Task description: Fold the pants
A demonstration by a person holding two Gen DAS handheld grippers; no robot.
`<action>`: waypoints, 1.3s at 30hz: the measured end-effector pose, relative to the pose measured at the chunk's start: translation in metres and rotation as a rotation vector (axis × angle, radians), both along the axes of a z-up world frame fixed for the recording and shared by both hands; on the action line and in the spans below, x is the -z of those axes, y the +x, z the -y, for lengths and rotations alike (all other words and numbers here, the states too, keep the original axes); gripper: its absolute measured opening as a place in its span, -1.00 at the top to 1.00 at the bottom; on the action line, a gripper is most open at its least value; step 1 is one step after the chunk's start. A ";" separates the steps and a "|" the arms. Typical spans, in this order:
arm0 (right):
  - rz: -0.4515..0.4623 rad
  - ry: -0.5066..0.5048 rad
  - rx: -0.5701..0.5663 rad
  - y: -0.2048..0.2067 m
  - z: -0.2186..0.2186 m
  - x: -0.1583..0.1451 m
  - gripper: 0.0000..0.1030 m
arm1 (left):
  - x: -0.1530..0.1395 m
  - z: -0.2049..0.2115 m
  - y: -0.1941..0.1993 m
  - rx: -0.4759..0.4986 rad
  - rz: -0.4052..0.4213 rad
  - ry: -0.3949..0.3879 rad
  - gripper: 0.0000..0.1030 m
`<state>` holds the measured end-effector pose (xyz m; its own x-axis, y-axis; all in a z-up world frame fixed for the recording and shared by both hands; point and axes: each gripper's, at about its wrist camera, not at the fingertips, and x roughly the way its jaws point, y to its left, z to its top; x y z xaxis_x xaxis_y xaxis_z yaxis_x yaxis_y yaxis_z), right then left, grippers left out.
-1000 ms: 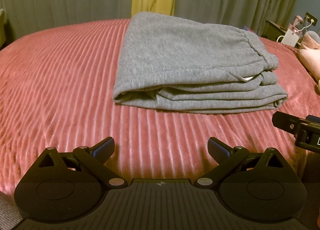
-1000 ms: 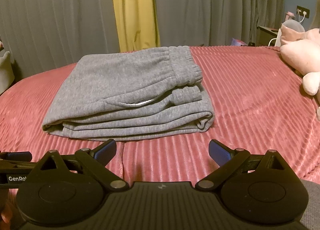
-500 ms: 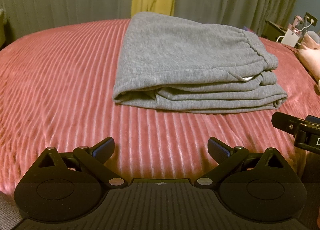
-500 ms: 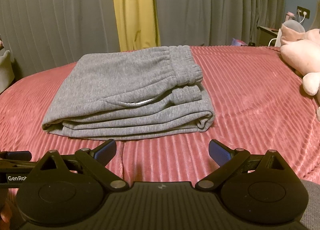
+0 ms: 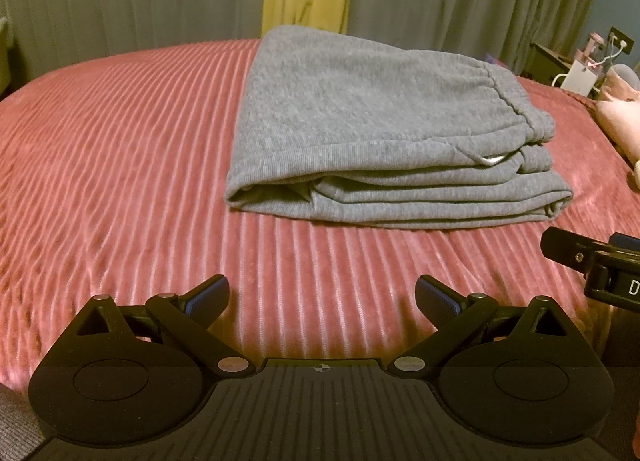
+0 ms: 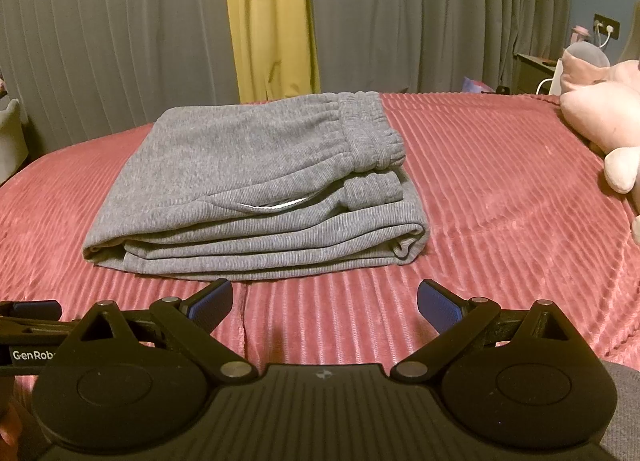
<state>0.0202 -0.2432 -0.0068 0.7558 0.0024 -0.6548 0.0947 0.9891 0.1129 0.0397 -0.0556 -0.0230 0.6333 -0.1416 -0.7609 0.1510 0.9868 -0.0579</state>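
Nothing has moved since the earlier frames: both views match them almost exactly, and the pants (image 6: 256,189) lie just as they did. They sit as a compact grey stack on the bed (image 5: 120,165), layers squared over one another, the elastic waistband on top at the stack's right end and the rounded fold edges toward the cameras. A pale drawcord peeks from between the layers near the waistband.

The left tool (image 5: 322,297) hangs short of the stack's near edge, fingers spread wide with nothing between them. The right tool (image 6: 325,299) does the same, just in front of the stack and likewise spread and empty; neither touches the fabric. A pink plush toy (image 6: 600,117) rests well to the right of the stack.

By the look of it the folding is done. At most a little tidying of the bottom layer's protruding edge remains.
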 end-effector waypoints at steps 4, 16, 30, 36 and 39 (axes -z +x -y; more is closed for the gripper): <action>-0.001 -0.001 -0.002 0.000 0.001 0.000 -0.92 | 0.000 0.000 0.000 0.000 0.000 0.000 -0.98; -0.003 -0.004 -0.003 0.000 0.001 0.001 -0.92 | 0.000 0.000 0.000 0.001 -0.001 0.000 -0.98; -0.003 -0.008 -0.005 0.000 0.002 0.001 -0.92 | -0.001 0.000 -0.001 -0.001 0.000 -0.001 -0.98; -0.003 -0.011 -0.005 -0.001 0.001 0.001 -0.92 | -0.001 0.001 0.000 -0.001 -0.001 -0.001 -0.98; -0.006 -0.010 -0.006 -0.001 0.002 0.001 -0.92 | 0.000 0.001 0.000 -0.002 -0.002 0.000 -0.98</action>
